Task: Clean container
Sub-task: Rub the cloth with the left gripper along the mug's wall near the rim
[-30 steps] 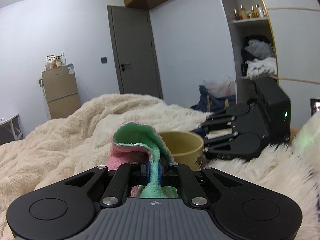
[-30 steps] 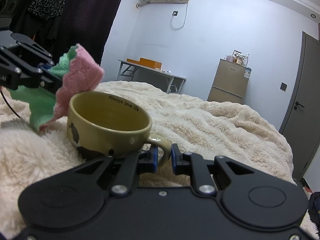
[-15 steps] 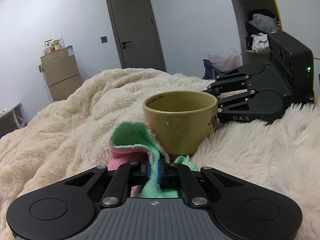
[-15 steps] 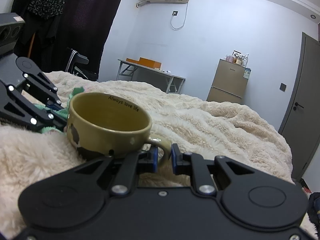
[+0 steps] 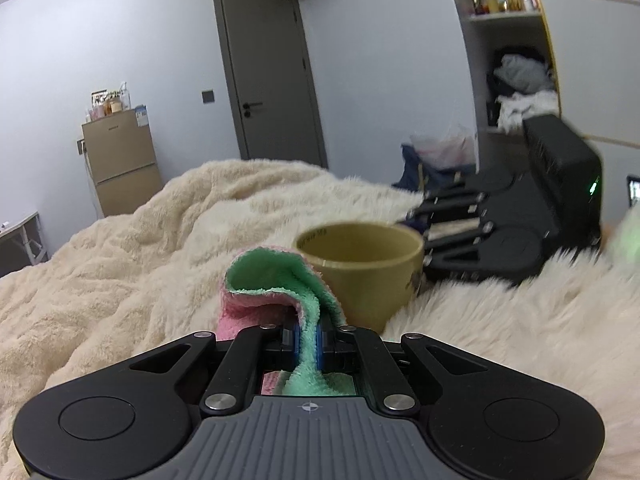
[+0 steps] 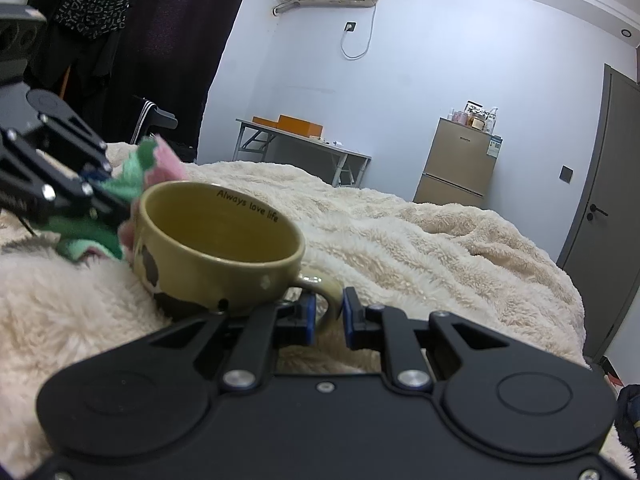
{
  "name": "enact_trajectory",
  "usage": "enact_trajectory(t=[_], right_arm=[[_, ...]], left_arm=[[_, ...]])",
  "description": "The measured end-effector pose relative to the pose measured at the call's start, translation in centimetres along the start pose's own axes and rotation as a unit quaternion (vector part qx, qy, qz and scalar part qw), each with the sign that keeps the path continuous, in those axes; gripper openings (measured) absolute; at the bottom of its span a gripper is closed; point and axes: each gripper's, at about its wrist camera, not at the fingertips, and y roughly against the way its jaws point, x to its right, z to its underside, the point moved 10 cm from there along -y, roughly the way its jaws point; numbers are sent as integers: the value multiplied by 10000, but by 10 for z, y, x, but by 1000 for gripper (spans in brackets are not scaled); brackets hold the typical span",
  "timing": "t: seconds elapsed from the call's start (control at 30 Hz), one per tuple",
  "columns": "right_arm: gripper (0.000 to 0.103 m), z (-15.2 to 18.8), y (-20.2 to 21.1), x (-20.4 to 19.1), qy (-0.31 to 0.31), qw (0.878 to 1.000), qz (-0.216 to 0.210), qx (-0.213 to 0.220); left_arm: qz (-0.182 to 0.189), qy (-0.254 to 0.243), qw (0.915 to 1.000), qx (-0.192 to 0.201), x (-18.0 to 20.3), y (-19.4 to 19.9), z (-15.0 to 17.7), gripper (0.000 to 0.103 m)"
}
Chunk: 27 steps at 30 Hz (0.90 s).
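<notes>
On the left, a green and pink terry cloth is being pinched between the pressed-together jaws of the left gripper, its folded end standing up just beside the outer wall of the mug. In the right wrist view the same cloth is being held against the mug's far left side, near the rim. The yellow-olive ceramic mug, printed "Always love life" inside its rim and marked with dark patches, is being kept upright on the cream fleece blanket of the bed. Its handle is being gripped by the right gripper, whose blue-padded jaws are closed narrowly on the loop. Farther right, a small beige fridge and a grey door are being shown against the wall.
</notes>
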Motion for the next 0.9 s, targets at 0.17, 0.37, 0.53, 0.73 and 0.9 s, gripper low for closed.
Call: enact_trajectory(t=[0.17,0.37,0.53,0.73,0.9], right_arm=[[15,0,0,0,-2,10000,0,-5],[15,1,-1,0,1,10000,-1,-2],[15,1,-2,2,1,10000,-2,-3],[15,2,-3,1,9,10000,0,-1],[15,2,-4,1,1,10000,2,-5]], left_arm=[[-3,-66,10000,43,3,4,-5,3],[24,-57,10000,1,2,2,-3,3],[6,-119,9999,-89,3,0,2,4],[14,-81,9999,-142,1,-4,7,3],[-23,-29,9996,-290,-2,-13,16,3]])
